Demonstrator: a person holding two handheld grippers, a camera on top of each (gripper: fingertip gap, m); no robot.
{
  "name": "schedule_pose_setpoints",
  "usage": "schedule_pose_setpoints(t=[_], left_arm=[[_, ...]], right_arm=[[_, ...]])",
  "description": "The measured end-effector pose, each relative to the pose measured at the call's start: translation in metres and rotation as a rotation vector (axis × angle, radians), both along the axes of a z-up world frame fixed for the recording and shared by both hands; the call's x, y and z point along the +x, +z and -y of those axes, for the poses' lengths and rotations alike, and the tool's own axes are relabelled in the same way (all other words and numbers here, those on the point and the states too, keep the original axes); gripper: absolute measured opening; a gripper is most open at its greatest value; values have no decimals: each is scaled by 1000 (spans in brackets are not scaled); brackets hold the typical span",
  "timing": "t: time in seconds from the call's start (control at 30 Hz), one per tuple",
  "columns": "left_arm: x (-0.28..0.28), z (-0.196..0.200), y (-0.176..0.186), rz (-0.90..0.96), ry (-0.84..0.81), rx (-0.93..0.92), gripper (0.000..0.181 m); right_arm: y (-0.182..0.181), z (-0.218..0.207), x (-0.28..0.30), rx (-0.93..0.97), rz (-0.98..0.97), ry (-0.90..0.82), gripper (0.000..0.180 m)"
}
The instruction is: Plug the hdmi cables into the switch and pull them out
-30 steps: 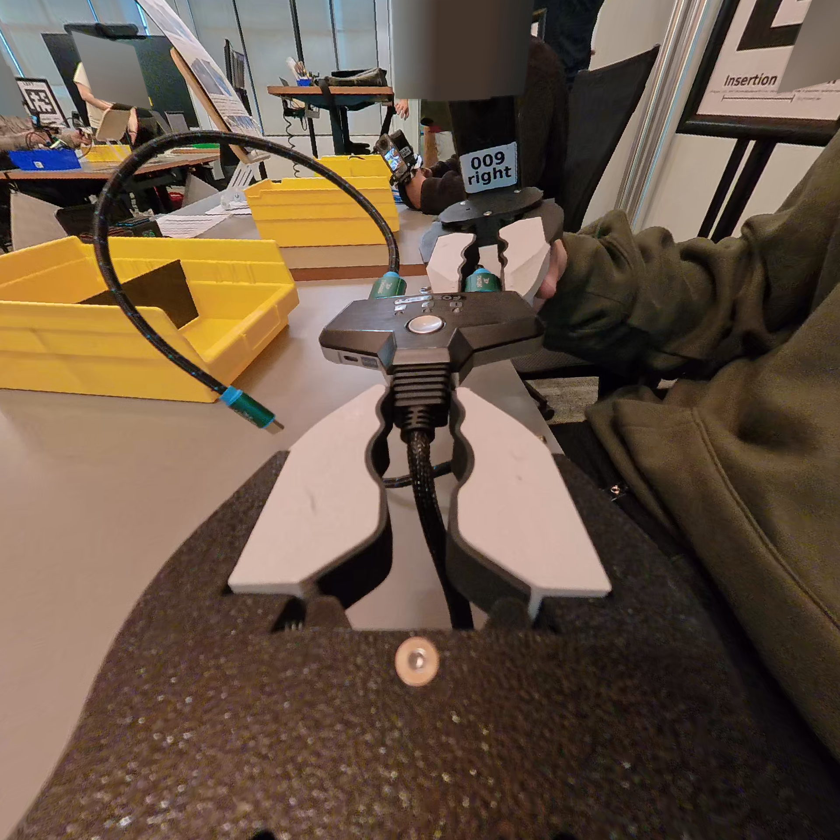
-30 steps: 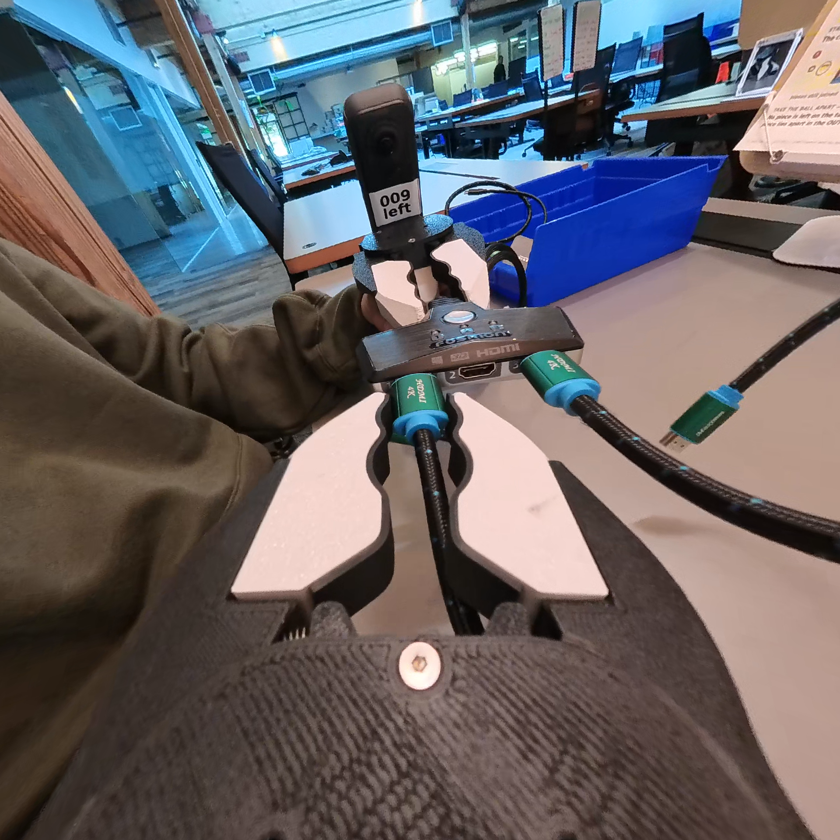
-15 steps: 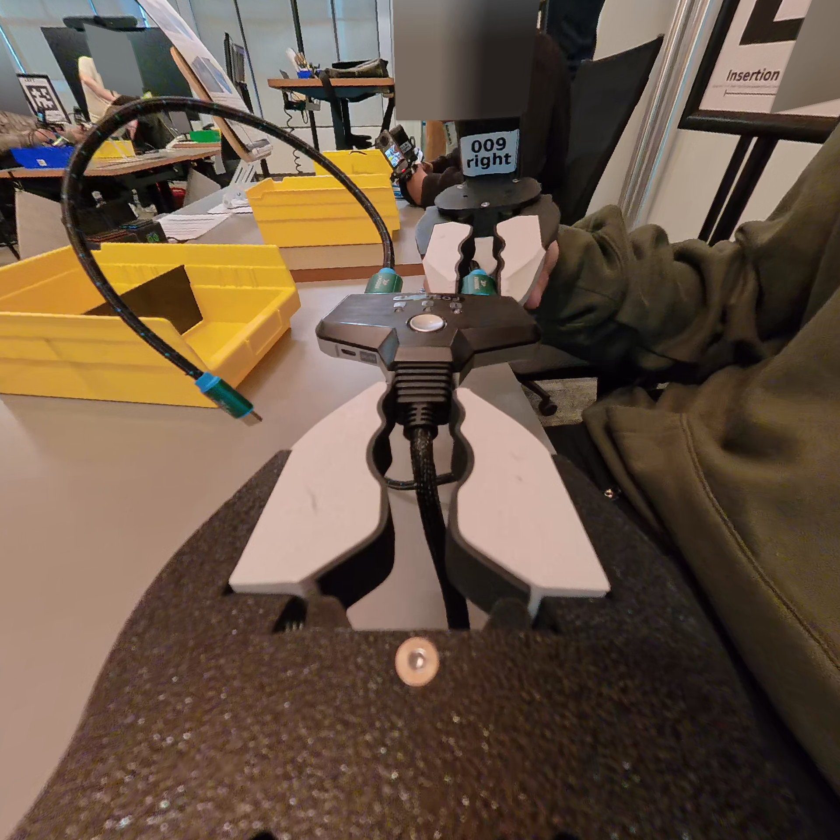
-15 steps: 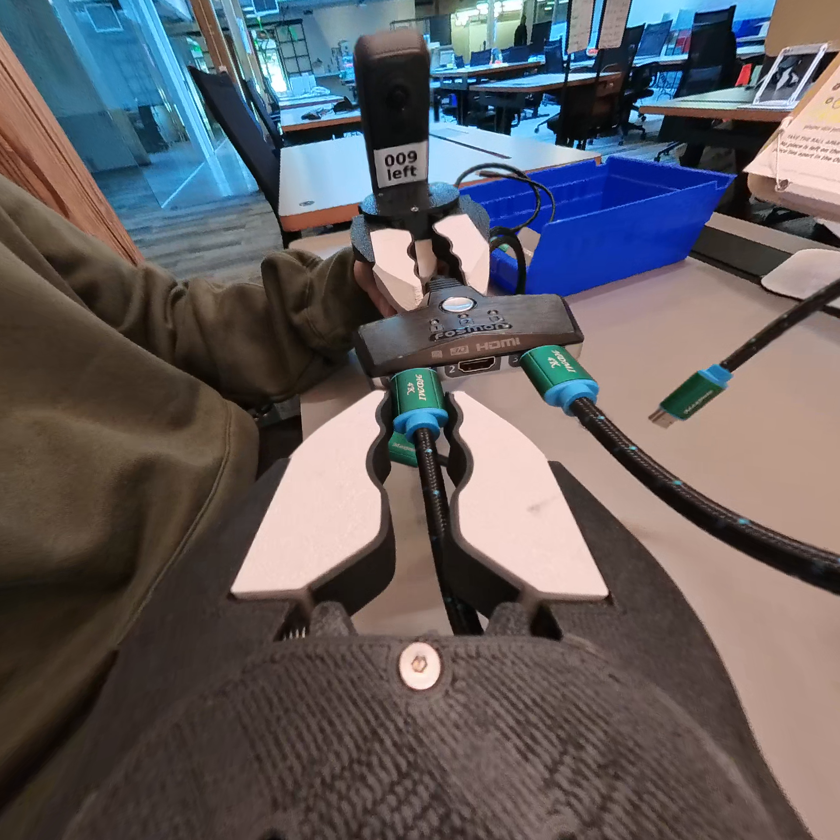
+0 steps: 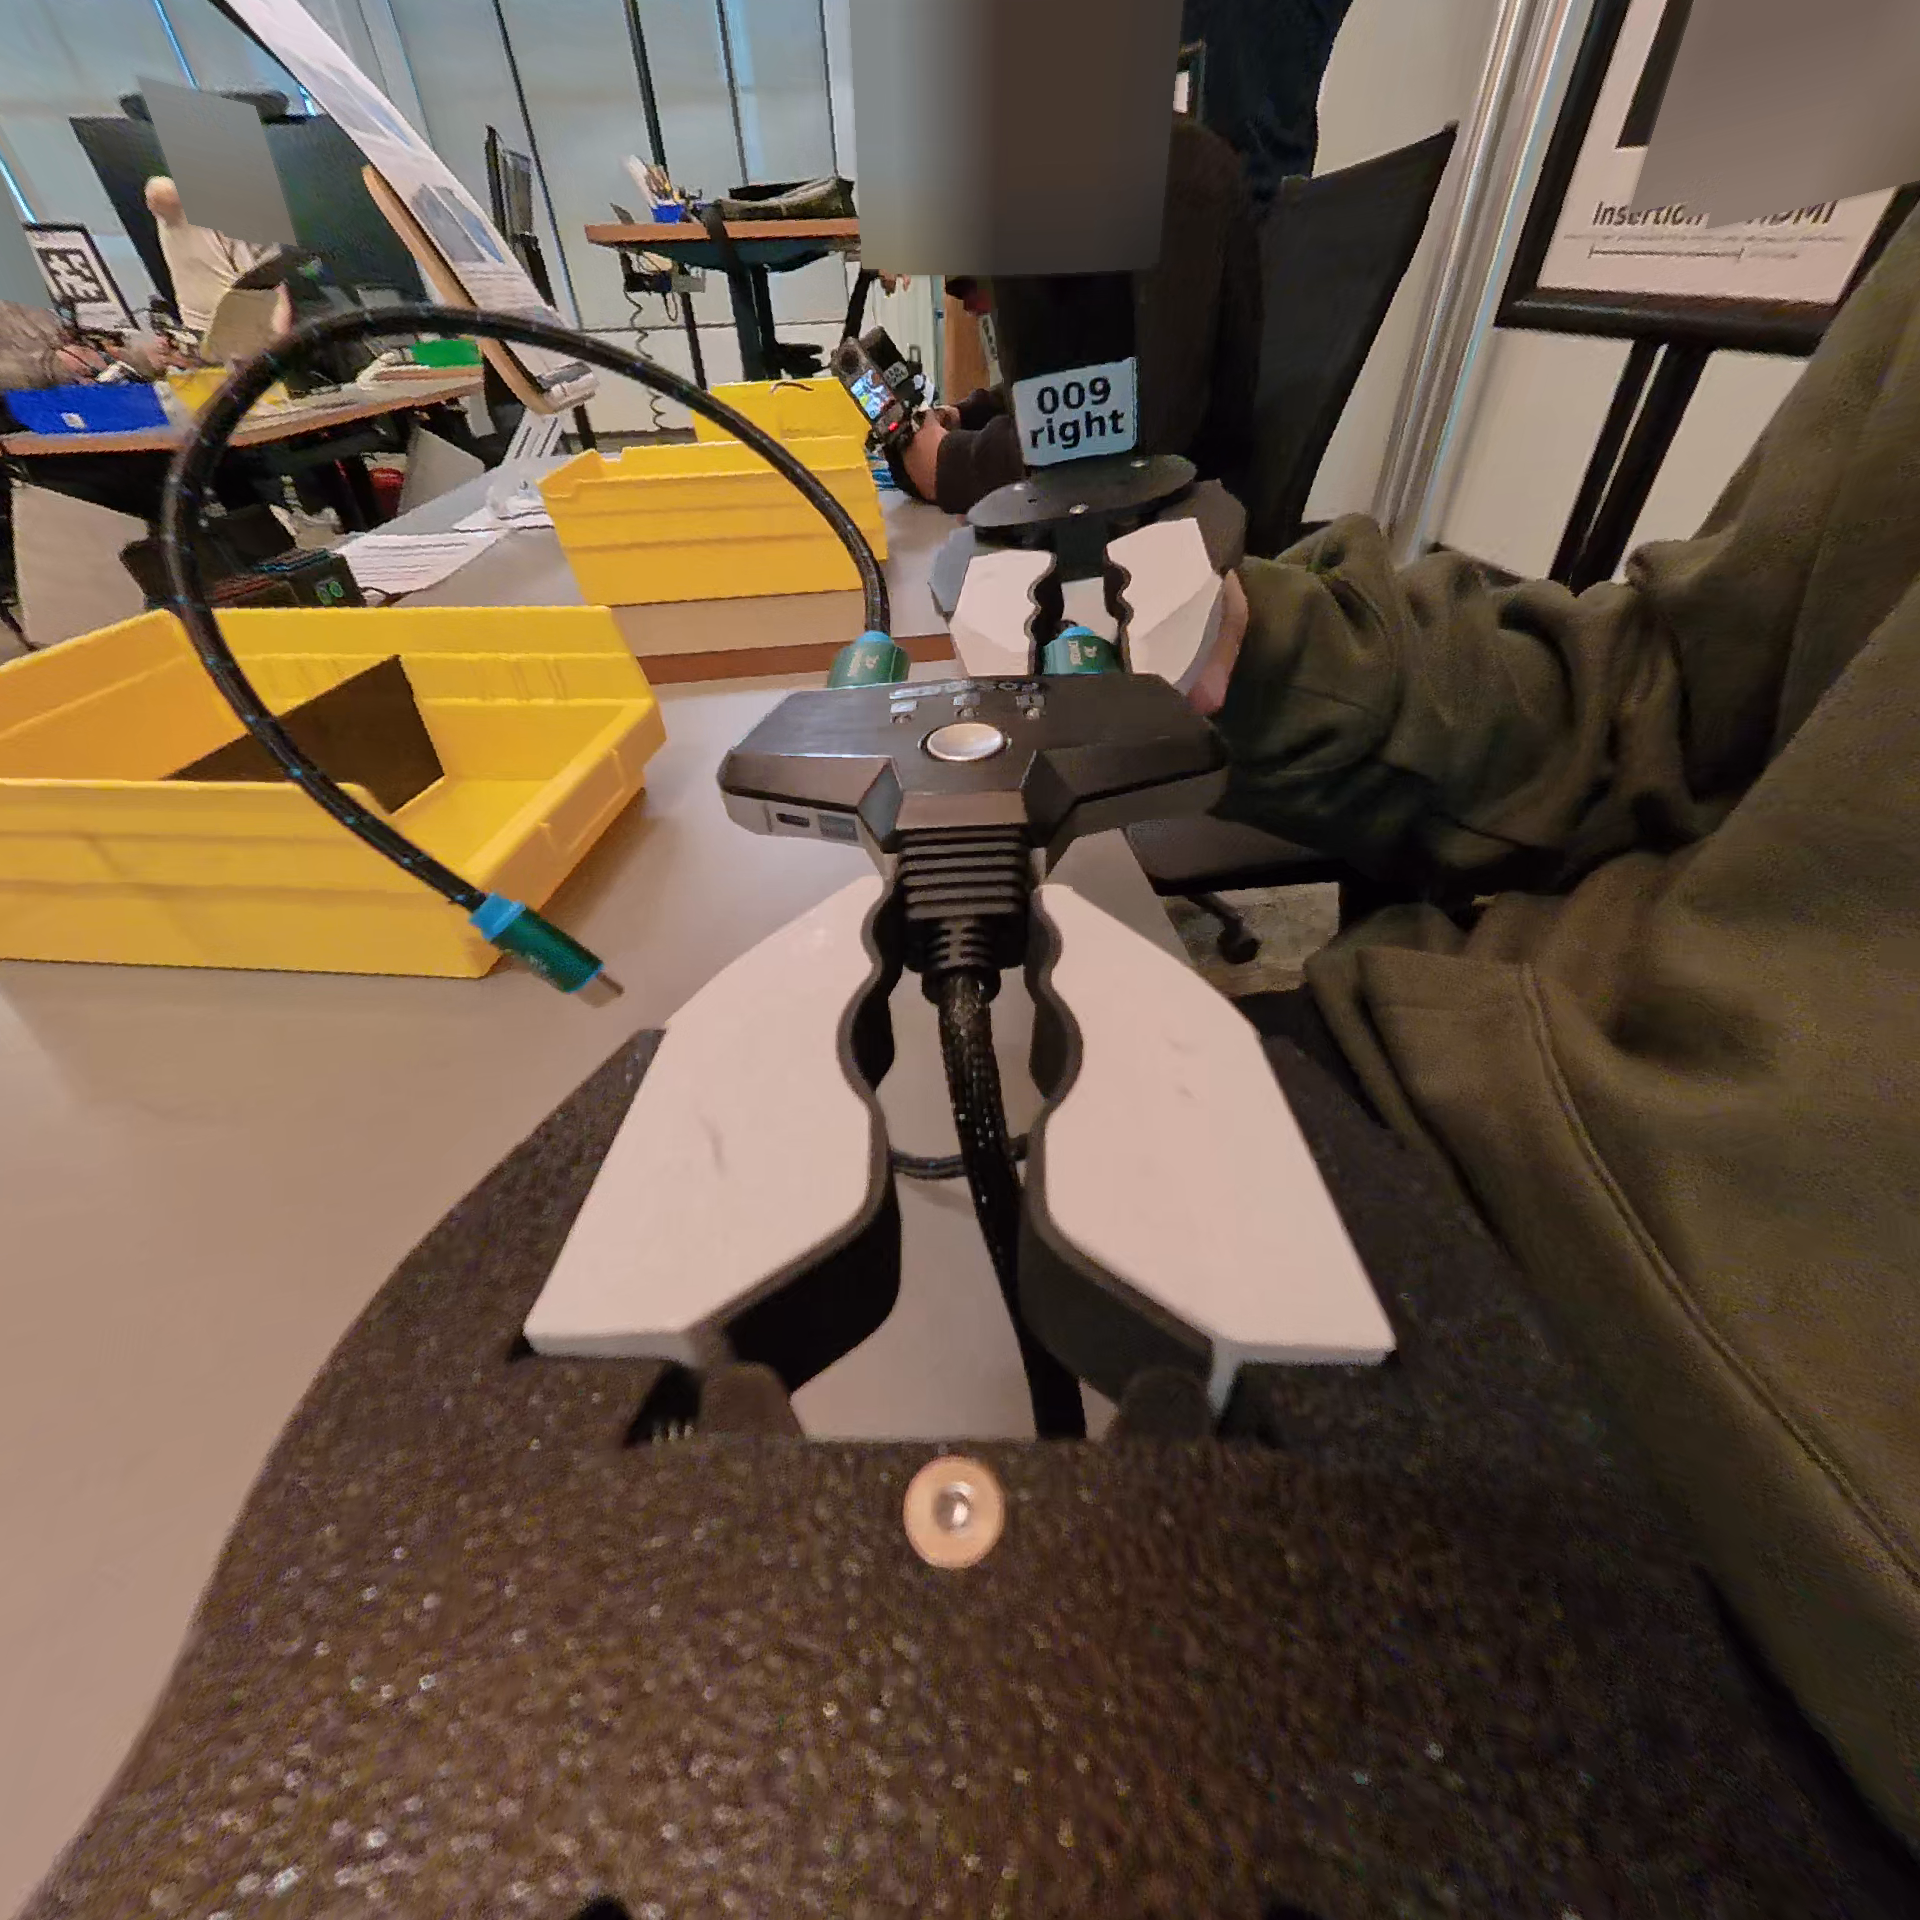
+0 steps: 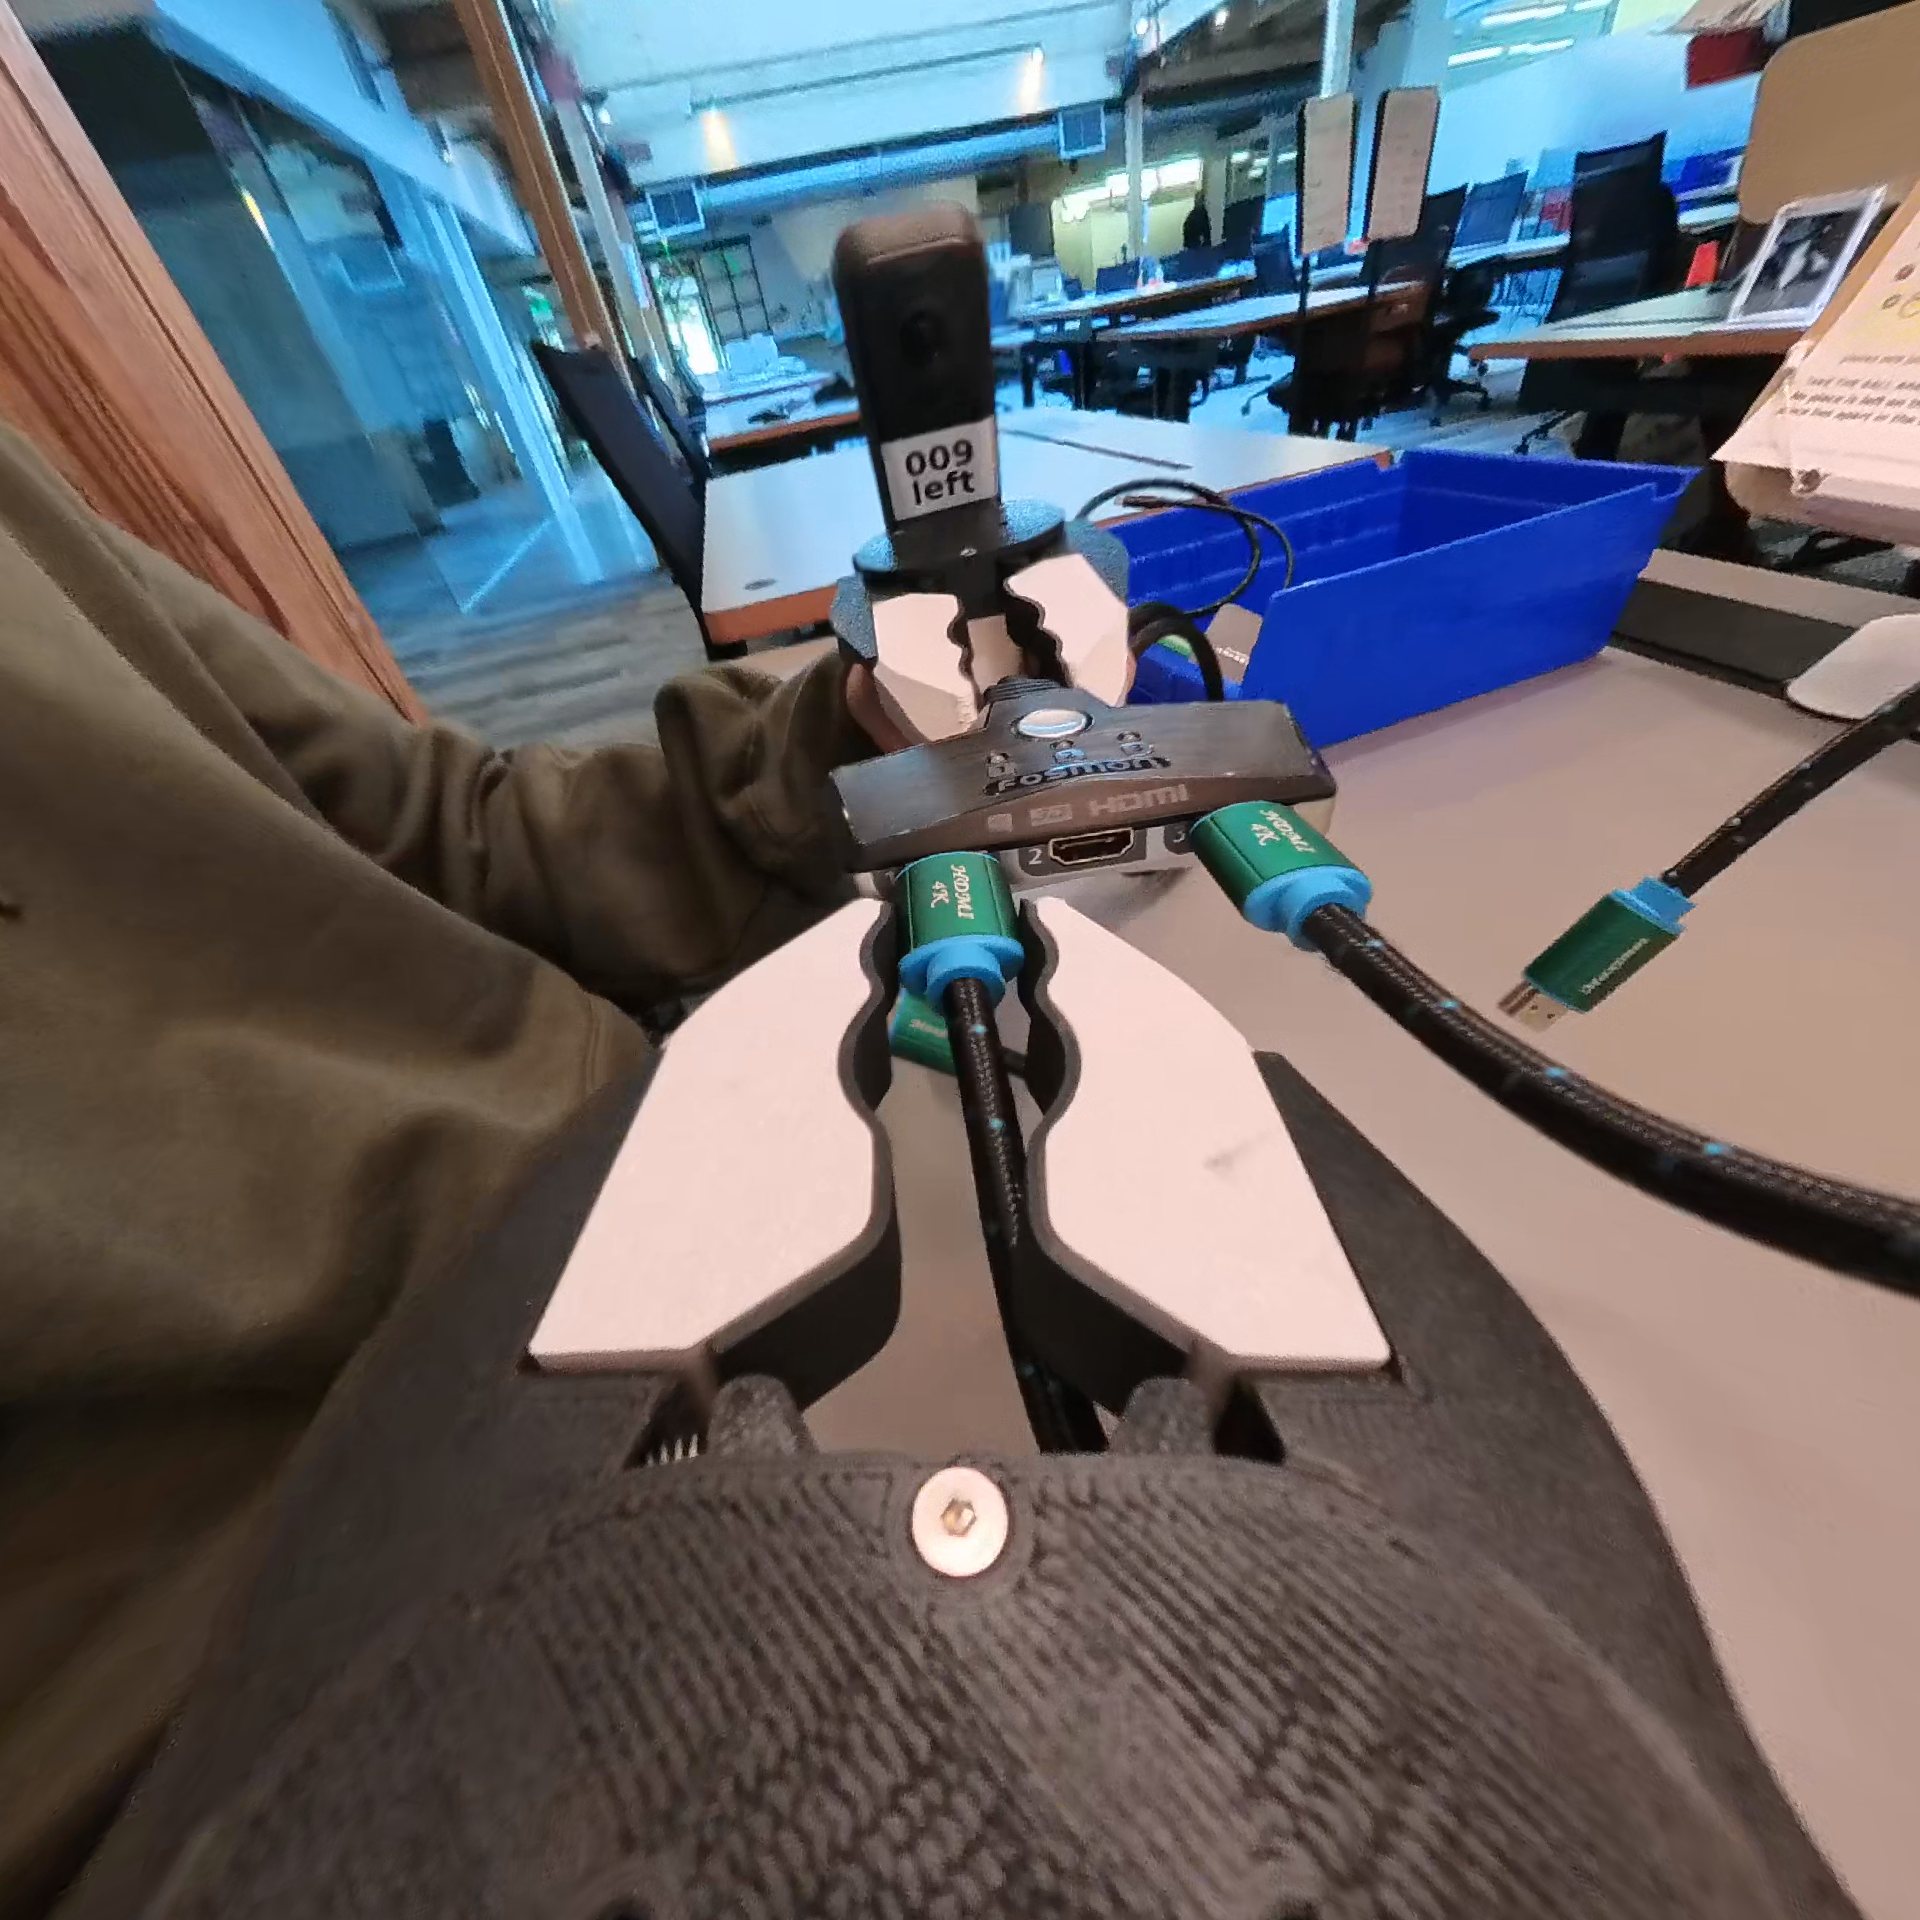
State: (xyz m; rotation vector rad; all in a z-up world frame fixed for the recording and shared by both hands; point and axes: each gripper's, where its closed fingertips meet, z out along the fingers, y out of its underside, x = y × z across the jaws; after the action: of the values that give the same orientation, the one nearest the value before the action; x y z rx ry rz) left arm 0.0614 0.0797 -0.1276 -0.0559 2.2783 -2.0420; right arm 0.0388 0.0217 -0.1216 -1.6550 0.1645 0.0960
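The black HDMI switch [image 5: 971, 753] is held just above the grey table [image 5: 208, 1143]. My left gripper [image 5: 961, 909] is shut on the switch's ribbed cable collar. My right gripper [image 6: 951, 930] is shut on a green HDMI plug [image 6: 951, 904] that sits in the switch's [image 6: 1081, 774] left port. The middle port [image 6: 1091, 850] is empty. A second green plug [image 6: 1262, 857] is in the right port. Its braided cable arches over to a loose plug end [image 5: 540, 951], which hangs free in the right wrist view [image 6: 1595, 961]. Another green plug [image 6: 920, 1029] lies under my right fingers.
Two yellow bins [image 5: 312, 831] [image 5: 717, 530] stand left of the switch. A blue bin [image 6: 1455, 582] with thin cables stands behind it. The person's olive sleeves [image 5: 1558, 727] fill the side by the table edge. A white object [image 6: 1860, 665] lies at the far right.
Both grippers keep their holds. The switch and the grippers have swayed slightly together, and the loose cable end swung a little left and back. The held plug stays in its port.
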Motion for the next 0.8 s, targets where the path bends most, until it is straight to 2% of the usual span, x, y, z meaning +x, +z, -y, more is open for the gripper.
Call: schedule_pose_setpoints(t=[0.47,0.8], left_arm=[[1,-7,1,23,-1,-31,22],[0,-10,5,43,-8,-64,22]], right_arm=[[9,-9,2,89,9,-32,23],[11,-12,0,-11,76,-36,22]])
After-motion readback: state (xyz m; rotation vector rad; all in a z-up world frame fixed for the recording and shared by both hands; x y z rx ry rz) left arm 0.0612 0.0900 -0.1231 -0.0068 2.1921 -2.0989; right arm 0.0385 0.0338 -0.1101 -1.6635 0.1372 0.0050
